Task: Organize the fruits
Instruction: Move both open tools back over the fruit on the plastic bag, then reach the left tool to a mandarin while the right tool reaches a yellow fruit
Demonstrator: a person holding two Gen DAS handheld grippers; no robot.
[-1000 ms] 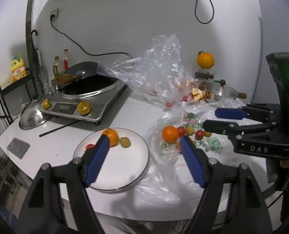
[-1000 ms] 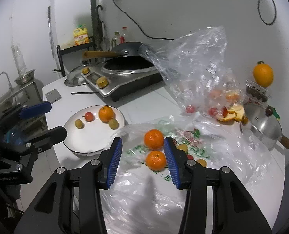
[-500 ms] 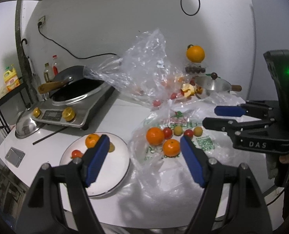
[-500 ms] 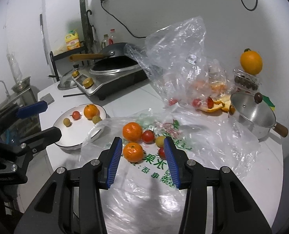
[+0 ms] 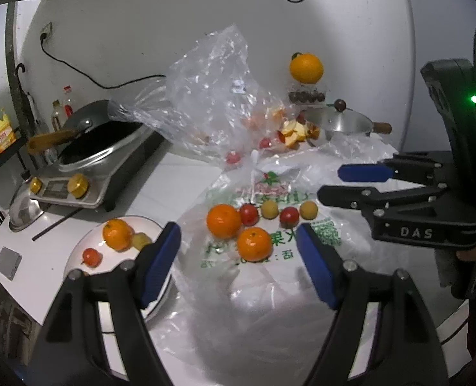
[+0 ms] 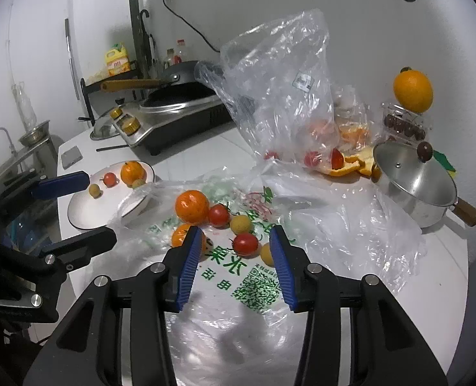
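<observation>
- The left tool (image 5: pixel 238 244) is held wide above the printed plastic bag (image 5: pixel 270 251), with nothing between its blue pads; one small orange (image 5: pixel 254 243) is seen in the gap below them.
- The right tool (image 6: pixel 234 251) is set narrower, and its jaws have just been closing; nothing is pressed between the pads, and a red cherry tomato (image 6: pixel 245 243) lies on the bag beneath the gap.
- Loose fruit is gathered on the flattened bag on the white desk (image 5: pixel 173 177): a larger orange (image 5: pixel 223 220), the small orange just beside it, two red tomatoes and yellow round fruits in a short row behind.
- A white plate (image 5: pixel 77 257) stands to the left of the bag, its rim partly under the plastic; an orange (image 5: pixel 117 234), a yellow fruit and a red tomato (image 5: pixel 91 256) lie on it.
- A crumpled clear bag (image 6: pixel 279 96) stands behind, with fruit seen dimly inside it.
- A steel pot with a lid (image 6: pixel 415 186) stands at the right, with orange peel just beside it.
- A wok on a cooker (image 5: pixel 90 157) stands at the back left.
</observation>
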